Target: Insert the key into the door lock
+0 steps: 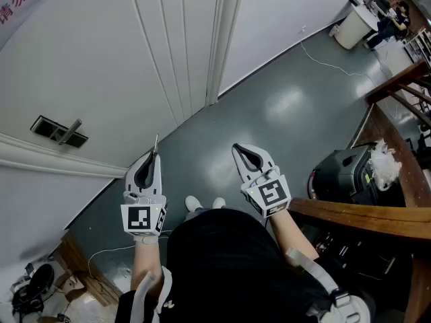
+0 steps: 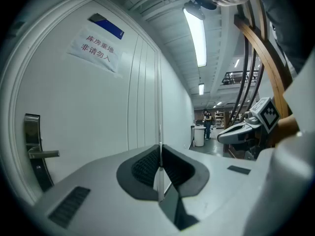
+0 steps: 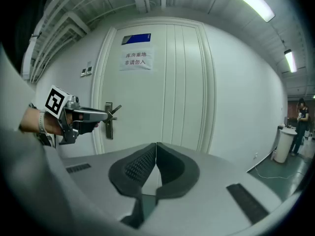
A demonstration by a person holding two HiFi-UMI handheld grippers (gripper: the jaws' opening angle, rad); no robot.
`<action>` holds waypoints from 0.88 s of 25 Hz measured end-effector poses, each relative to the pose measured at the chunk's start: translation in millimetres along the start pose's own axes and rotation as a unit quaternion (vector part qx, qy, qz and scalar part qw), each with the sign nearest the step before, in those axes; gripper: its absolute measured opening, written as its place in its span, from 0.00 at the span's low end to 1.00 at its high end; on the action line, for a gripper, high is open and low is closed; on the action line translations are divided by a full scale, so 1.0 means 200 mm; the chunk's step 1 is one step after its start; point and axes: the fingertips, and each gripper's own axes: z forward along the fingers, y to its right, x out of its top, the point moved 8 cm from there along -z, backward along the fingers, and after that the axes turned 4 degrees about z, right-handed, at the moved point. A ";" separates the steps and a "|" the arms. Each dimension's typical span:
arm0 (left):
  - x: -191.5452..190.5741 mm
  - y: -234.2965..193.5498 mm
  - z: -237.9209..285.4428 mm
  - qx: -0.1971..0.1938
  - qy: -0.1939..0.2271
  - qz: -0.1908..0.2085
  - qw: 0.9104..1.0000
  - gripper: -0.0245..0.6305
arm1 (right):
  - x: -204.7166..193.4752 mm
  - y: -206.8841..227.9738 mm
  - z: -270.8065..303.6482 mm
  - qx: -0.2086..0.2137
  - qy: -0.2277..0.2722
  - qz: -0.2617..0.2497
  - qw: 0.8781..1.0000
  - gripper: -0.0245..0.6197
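The white door (image 1: pixel 114 59) carries a dark lock plate with a lever handle (image 1: pixel 59 132), up and to the left of my hands. My left gripper (image 1: pixel 153 156) is shut on a thin metal key (image 1: pixel 155 144), whose blade pokes out past the jaw tips. In the left gripper view the key (image 2: pixel 160 134) stands edge-on between the pads, and the lock plate (image 2: pixel 32 132) is far to the left, well apart from it. My right gripper (image 1: pixel 238 149) is shut on nothing, level with the left one. The right gripper view shows its jaws (image 3: pixel 156 145) together and the left gripper (image 3: pixel 91 115) in front of the lock plate (image 3: pixel 109 122).
A paper sign (image 3: pixel 135 60) is taped high on the door. A curved wooden rail (image 1: pixel 363 210) and a black machine (image 1: pixel 343 173) stand close on my right. A white bin (image 1: pixel 353 24) and a person (image 2: pixel 207 119) are far down the grey floor, which a cable (image 1: pixel 330 62) crosses.
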 end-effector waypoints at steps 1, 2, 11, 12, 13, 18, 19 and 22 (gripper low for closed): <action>-0.01 -0.02 0.00 0.000 0.000 0.000 1.000 0.07 | 0.01 -0.01 0.03 0.000 0.000 0.003 1.000 0.06; -0.01 -0.05 0.00 0.000 0.000 0.000 1.000 0.07 | 0.02 -0.03 0.05 0.000 -0.001 0.005 1.000 0.06; -0.08 -0.23 -0.07 0.007 0.000 -0.011 1.000 0.07 | 0.05 -0.17 0.23 0.009 -0.003 0.001 1.000 0.06; -0.09 -0.26 -0.08 0.009 -0.003 -0.013 1.000 0.07 | 0.05 -0.18 0.25 0.007 0.000 0.006 1.000 0.06; -0.10 -0.28 -0.09 0.011 -0.006 -0.014 1.000 0.07 | 0.05 -0.19 0.26 0.006 0.003 0.013 1.000 0.06; -0.17 -0.39 -0.11 0.021 -0.017 -0.022 0.999 0.07 | 0.04 -0.23 0.37 0.010 -0.005 0.031 0.999 0.06; -0.17 -0.40 -0.11 0.023 -0.019 -0.023 0.999 0.07 | 0.04 -0.24 0.39 0.012 -0.006 0.031 0.999 0.06; -0.19 -0.45 -0.09 0.029 -0.023 -0.022 0.999 0.07 | 0.05 -0.24 0.49 0.022 -0.008 0.027 0.999 0.06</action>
